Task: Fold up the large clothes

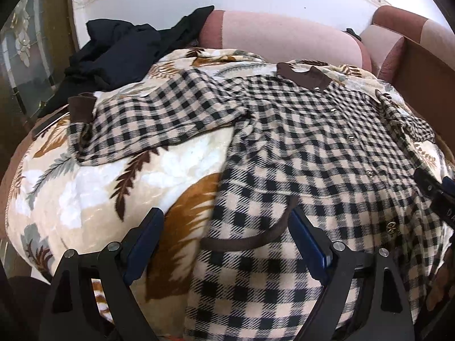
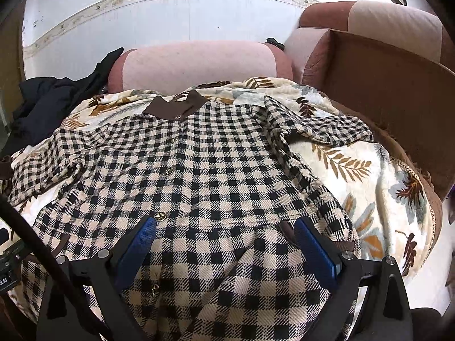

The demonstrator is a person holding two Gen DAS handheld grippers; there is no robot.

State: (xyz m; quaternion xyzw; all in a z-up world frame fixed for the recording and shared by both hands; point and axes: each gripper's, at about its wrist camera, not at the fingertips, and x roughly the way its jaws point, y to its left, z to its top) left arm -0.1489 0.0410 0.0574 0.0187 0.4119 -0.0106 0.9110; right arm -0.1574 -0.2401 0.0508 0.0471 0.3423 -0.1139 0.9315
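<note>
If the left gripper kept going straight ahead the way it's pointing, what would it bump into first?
Most likely the checkered coat. The left gripper has its jaws open, straddling the coat's left edge where it meets the leaf-patterned blanket. Depth is hard to judge, so it might touch the blanket at about the same time.

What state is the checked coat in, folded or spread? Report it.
Spread, buttoned front up: the checked coat lies flat on the leaf blanket, left sleeve stretched outward, no fold made.

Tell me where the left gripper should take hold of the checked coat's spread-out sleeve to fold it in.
Probably at the brown cuff of the beige-and-black checked coat, coming from its outer, left side: the sleeve lies flat across the leaf-print blanket, its cuff end free.
</note>
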